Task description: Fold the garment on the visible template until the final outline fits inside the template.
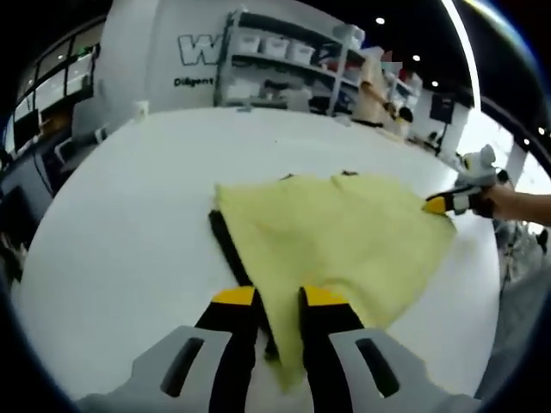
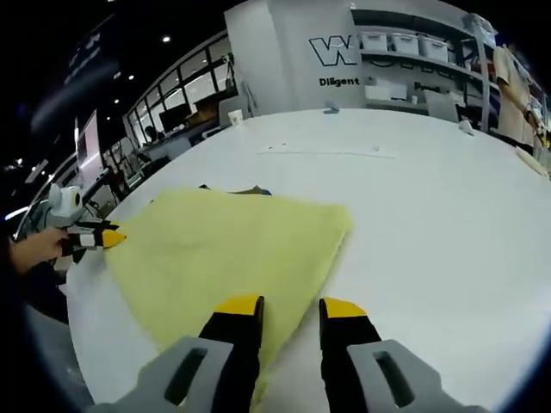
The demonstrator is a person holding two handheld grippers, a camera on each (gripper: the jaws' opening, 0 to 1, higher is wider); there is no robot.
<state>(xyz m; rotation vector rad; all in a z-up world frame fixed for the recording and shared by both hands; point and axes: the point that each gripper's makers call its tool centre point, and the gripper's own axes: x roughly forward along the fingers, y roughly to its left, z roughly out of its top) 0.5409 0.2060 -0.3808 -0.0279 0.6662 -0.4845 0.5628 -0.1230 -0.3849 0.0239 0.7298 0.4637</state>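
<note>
The yellow garment (image 1: 336,232) lies on the desk (image 1: 129,224) between both tools, left tool (image 1: 280,297) and right tool (image 2: 290,303), each with jaws narrowly apart at an opposite corner.

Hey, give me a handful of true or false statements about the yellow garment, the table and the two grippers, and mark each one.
1. The garment is yellow. True.
2. The garment hangs from a shelf. False: it lies spread on the white table.
3. In the left gripper view, the right gripper comes in from the right at the garment's edge. True.
4. A dark strip shows along one edge of the garment. True.
5. The table is bare wood. False: it is white.
6. The left gripper has its tips far from the garment. False: they sit over the garment's near edge.
</note>
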